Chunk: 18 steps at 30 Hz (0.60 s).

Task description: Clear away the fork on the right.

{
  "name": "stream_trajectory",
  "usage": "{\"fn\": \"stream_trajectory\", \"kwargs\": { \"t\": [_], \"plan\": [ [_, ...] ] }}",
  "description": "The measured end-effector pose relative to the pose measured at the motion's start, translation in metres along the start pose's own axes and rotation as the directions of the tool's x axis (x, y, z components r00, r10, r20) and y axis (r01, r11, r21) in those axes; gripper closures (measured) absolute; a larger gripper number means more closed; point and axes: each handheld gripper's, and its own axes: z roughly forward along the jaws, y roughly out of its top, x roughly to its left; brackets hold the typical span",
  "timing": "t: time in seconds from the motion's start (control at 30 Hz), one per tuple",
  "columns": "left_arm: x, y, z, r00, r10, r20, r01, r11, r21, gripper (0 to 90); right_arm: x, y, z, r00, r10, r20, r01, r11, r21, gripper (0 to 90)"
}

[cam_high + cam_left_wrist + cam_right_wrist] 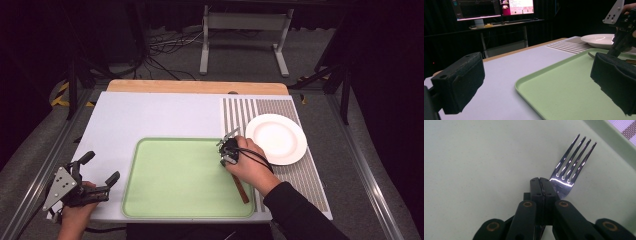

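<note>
Shiny wooden-handled fork (570, 166) low over green tray (474, 157)

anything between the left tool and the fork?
Just bare green tray floor and white tabletop, per the high view. Fork is clamped in the right tool; left tool idles, open.

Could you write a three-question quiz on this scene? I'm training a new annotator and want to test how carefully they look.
1. True or false: the right tongs are shut on the fork.
2. What lies under the fork's tines: A) the white plate, B) the green tray, C) the striped mat?
3. How do the left tongs stand, and is anything between the jaws?

Key:
1. True: the jaws meet at the fork's neck, with its wooden handle trailing under the hand.
2. B: the tines are over the tray's near-right corner area, beside its rim.
3. Open, with nothing between them, off the tray's left edge.
</note>
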Motion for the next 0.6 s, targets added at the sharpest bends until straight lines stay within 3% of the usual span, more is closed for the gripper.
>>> {"fn": "stream_trajectory", "kwargs": {
  "t": [0.6],
  "plan": [
    [0.000, 0.000, 0.000, 1.0000, 0.004, 0.001, -0.004, 1.0000, -0.001, 0.0, -0.017, -0.008, -0.005, 0.9976, 0.055, 0.043, -0.055, 0.998, 0.014, 90.0]
  ]
}}
